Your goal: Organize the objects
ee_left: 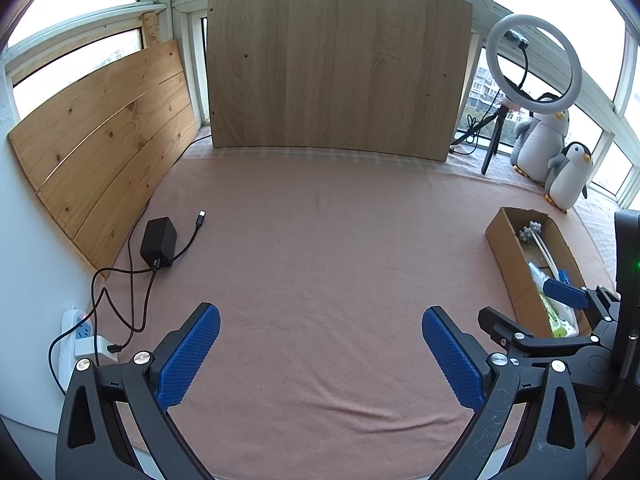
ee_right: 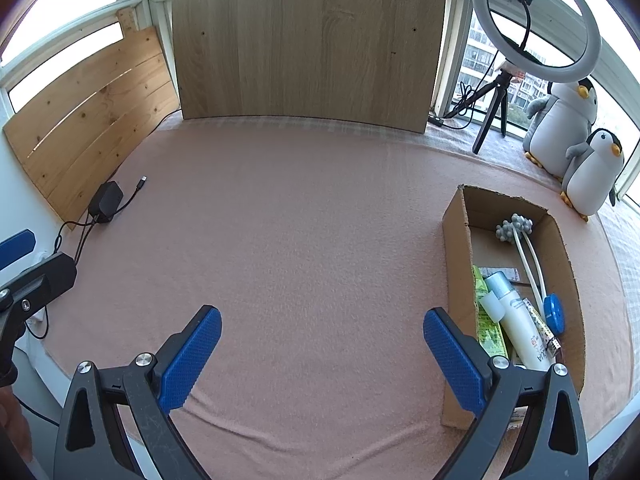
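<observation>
A brown cardboard box [ee_right: 456, 232] lies on the pink cloth at the right. Inside it are a white spray bottle [ee_right: 516, 320], a green packet [ee_right: 488, 328], a blue round lid [ee_right: 554, 314] and a white-stemmed grey massager [ee_right: 514, 226]. My right gripper [ee_right: 322, 344] is open and empty over the cloth, just left of the box. My left gripper [ee_left: 320, 344] is open too, with nothing between its fingers. In the left wrist view the box [ee_left: 504, 248] sits at the right, behind the right gripper's blue finger [ee_left: 564, 292].
A black charger brick [ee_left: 158, 242] with its cable lies at the left by a pine board [ee_left: 100, 152]. A power strip [ee_left: 76, 336] sits at the left edge. An upright wooden panel [ee_left: 336, 64] stands at the back. A ring light [ee_right: 536, 20] and two plush penguins [ee_right: 576, 136] stand back right.
</observation>
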Available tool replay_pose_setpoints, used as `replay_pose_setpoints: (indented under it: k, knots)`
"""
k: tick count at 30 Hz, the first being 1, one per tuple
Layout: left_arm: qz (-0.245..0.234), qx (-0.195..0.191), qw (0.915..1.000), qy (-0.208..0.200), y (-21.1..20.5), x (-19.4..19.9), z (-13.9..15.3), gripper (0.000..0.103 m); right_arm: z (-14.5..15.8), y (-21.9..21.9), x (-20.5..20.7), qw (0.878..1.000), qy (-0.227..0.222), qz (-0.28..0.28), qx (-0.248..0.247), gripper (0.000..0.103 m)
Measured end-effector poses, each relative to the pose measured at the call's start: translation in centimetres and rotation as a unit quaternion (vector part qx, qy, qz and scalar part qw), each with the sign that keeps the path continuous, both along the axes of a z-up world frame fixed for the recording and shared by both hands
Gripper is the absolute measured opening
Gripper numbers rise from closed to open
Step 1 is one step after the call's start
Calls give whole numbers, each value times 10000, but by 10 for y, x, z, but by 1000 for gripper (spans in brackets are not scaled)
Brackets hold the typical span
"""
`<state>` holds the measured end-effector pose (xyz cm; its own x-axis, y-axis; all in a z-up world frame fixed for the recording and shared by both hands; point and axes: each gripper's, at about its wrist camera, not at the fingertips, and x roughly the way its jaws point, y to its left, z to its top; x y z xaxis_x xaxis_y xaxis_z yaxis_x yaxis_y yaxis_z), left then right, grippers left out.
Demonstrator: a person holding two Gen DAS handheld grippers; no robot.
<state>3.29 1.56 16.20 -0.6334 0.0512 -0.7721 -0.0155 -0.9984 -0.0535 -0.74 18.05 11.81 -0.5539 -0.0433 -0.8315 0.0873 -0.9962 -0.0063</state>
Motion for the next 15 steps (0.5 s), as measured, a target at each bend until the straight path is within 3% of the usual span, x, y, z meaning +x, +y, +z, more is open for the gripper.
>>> replay_pose_setpoints:
  k: [15]
  knots:
    - [-61,-247,9997,-22,5,-26,-22,103,-16,-1,-24,9998,-193,-12,-6,100]
